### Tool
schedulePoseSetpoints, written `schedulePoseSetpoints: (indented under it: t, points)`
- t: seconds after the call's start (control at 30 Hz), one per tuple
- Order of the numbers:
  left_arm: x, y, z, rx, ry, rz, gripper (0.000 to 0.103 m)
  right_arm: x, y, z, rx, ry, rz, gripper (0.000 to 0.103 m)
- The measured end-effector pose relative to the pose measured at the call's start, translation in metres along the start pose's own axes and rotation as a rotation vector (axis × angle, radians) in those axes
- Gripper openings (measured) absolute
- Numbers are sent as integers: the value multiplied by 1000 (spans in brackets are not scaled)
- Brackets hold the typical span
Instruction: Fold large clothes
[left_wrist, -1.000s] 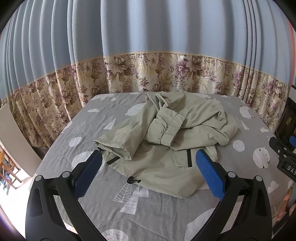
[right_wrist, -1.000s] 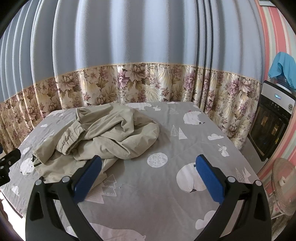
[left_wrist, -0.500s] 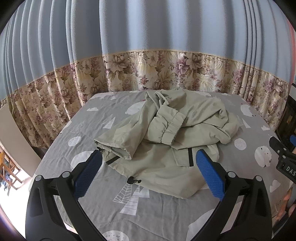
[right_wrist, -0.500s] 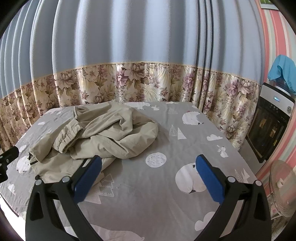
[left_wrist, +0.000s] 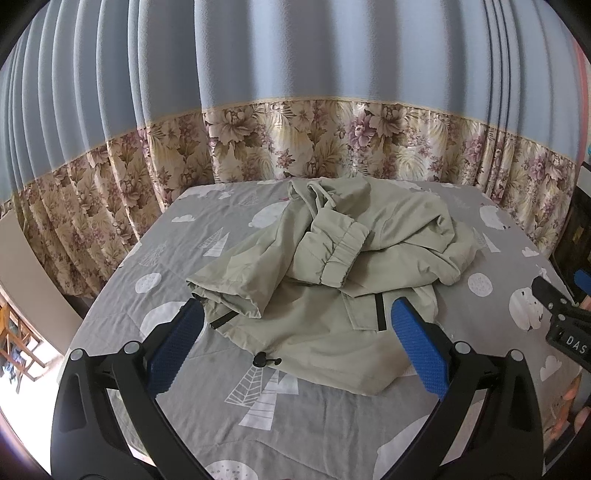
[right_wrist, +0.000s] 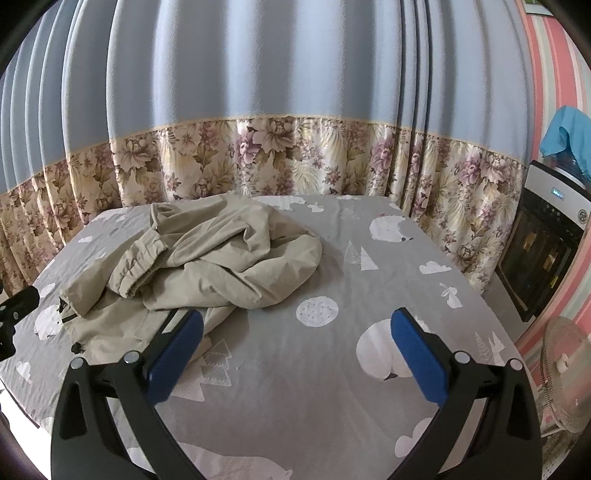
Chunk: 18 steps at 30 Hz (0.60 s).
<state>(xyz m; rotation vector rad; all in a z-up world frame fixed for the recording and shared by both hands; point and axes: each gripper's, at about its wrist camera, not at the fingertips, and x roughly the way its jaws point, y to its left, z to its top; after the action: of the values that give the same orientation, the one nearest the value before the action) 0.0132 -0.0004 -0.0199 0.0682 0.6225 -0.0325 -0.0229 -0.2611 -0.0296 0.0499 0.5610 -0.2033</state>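
Left wrist view: left gripper (left_wrist: 295, 325) spread wide, blue pads (left_wrist: 173, 354) well apart at 7 and 5 o'clock, nothing held. Between and beyond the pads, a crumpled beige jacket (left_wrist: 332, 273) heaped on the bed (left_wrist: 166, 273), filling the middle of the frame from 12 o'clock down to the centre. An elastic-cuffed sleeve (left_wrist: 340, 254) draped across the top of the heap; black drawcord toggle (left_wrist: 262, 360) at the near hem, about 6 o'clock of the jacket; a dark zip pocket (left_wrist: 380, 314) just beside the right pad. Grey bedsheet printed with white trees, clouds and circles. At 3 o'clock, part of the right gripper (left_wrist: 561, 314) at the frame edge. Behind, blue curtain (left_wrist: 295, 55) with a floral lower band. Right wrist view: right gripper (right_wrist: 295, 336) also spread wide, empty, pads over bare sheet. Jacket (right_wrist: 207, 258) at 10 o'clock, its near edge just behind the left pad (right_wrist: 177, 354), not touching so far as can be told. Bed (right_wrist: 388, 266) bare from centre to 3 o'clock. Black appliance (right_wrist: 543, 243) at 3 o'clock with blue cloth (right_wrist: 569, 133) on top; fan (right_wrist: 565, 373) at 4 o'clock.
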Motion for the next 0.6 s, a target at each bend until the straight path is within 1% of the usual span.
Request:
schedulePoseSetpoints:
  t: [0.2, 0.3, 0.4, 0.5, 0.6]
  points:
    - [1, -1, -2, 0, 4, 1, 100, 1, 3, -5, -12, 8, -4, 101]
    - [2, 0, -3, -1, 12, -3, 100, 1, 5, -5, -18, 1, -10, 101]
    - [3, 0, -4, 4, 4, 0, 100, 0, 8, -5, -24, -7, -12, 101]
    - [2, 2, -5, 4, -8, -14, 100, 2, 9, -6, -35, -9, 20, 101]
    - [2, 2, -8, 29, -14, -48, 100, 8, 12, -9, -59, 30, 52, 101]
